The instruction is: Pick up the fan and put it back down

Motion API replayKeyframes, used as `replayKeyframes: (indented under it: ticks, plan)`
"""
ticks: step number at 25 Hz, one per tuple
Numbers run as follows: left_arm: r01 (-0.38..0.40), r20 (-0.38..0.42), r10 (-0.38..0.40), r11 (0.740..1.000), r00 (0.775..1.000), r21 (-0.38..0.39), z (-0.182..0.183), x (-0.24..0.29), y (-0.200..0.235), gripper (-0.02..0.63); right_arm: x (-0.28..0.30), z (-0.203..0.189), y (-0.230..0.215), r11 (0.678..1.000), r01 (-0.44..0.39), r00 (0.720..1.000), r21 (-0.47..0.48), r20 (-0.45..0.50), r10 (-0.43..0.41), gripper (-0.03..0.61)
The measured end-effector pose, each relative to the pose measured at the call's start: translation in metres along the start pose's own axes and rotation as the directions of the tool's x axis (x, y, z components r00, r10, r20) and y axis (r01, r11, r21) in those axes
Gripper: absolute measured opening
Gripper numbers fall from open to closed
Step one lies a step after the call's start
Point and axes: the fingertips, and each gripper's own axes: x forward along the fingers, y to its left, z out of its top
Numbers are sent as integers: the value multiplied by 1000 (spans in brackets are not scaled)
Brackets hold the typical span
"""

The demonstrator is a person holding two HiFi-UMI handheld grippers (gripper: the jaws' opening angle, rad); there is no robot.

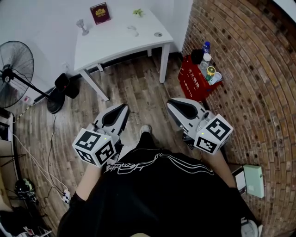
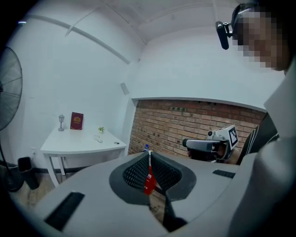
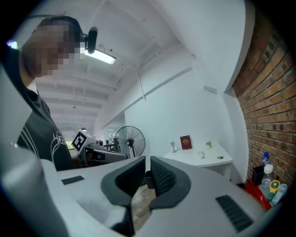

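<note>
The black pedestal fan (image 1: 15, 69) stands at the far left of the wooden floor, its round base (image 1: 55, 105) near the wall. My left gripper (image 1: 121, 110) and right gripper (image 1: 172, 104) hang side by side in front of me, well away from the fan, both shut with nothing between the jaws. In the left gripper view the left gripper (image 2: 149, 155) points toward the brick wall, with the fan (image 2: 8, 88) at the picture's left edge. In the right gripper view the right gripper (image 3: 147, 160) points toward the fan (image 3: 130, 140), which is far off.
A white table (image 1: 120, 39) stands against the back wall with a red book (image 1: 100, 13) and small items. A red crate (image 1: 194, 83) of bottles sits by the brick wall at right. A cable and power strip (image 1: 64, 194) lie on the floor at left.
</note>
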Motion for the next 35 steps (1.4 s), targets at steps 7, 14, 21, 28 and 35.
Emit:
replayKeyframes:
  ticks: [7, 14, 21, 28, 35]
  plan:
    - [-5, 2, 5, 1000, 1000, -24, 1, 21, 30, 38, 16, -2, -37, 997, 76, 996, -11, -35, -76, 258]
    - [-13, -7, 12, 999, 1000, -48, 6, 61, 76, 38, 49, -4, -99, 991, 136, 989, 11, -59, -135, 351]
    - [-31, -35, 27, 995, 999, -97, 27, 127, 157, 38, 122, 1, -181, 981, 188, 979, 44, -90, -184, 418]
    - [-44, -70, 37, 994, 997, -102, 62, 206, 245, 38, 209, 12, -271, 977, 199, 973, 73, -133, -188, 431]
    - [-50, -94, 41, 994, 995, -98, 83, 262, 312, 38, 278, 17, -338, 975, 219, 965, 46, -159, -210, 440]
